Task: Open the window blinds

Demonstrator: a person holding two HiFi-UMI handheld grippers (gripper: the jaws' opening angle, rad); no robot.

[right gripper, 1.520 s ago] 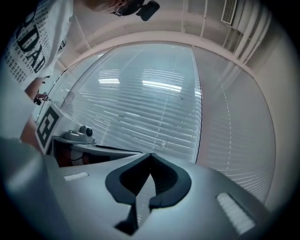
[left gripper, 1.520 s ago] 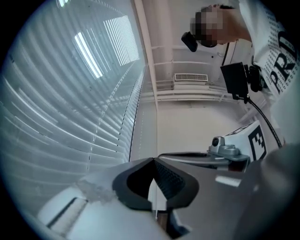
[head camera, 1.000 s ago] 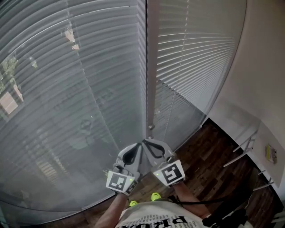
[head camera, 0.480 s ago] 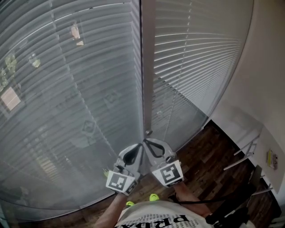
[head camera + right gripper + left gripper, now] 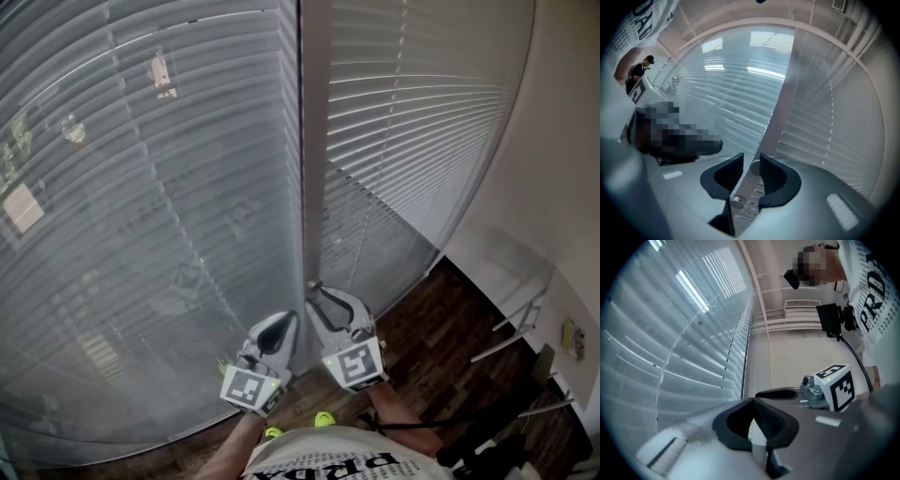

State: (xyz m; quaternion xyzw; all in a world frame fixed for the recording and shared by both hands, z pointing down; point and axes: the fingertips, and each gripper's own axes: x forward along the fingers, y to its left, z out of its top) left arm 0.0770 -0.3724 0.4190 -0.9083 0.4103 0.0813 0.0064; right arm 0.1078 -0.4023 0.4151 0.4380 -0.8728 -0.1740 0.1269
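Two slatted blinds hang shut, the left blind (image 5: 150,234) and the right blind (image 5: 412,122), with a grey mullion (image 5: 314,141) between them. A small round knob (image 5: 314,284) hangs low in front of the mullion. My right gripper (image 5: 312,291) reaches level at it. Its jaws are opening, with the knob (image 5: 753,168) in the gap beside the right pad (image 5: 768,171). My left gripper (image 5: 287,321) is just left of it and lower, shut on nothing; its tips (image 5: 753,400) meet in the left gripper view.
Thin cords (image 5: 361,244) run down the right blind. A white wall (image 5: 553,187) closes the right side above a dark wood floor (image 5: 441,347). White metal bars (image 5: 511,328) lean near the wall. My yellow shoes (image 5: 323,419) stand close to the glass.
My right gripper's jaws have parted and it has pushed forward to the knob. The left gripper now sits apart from it, lower and to the left.
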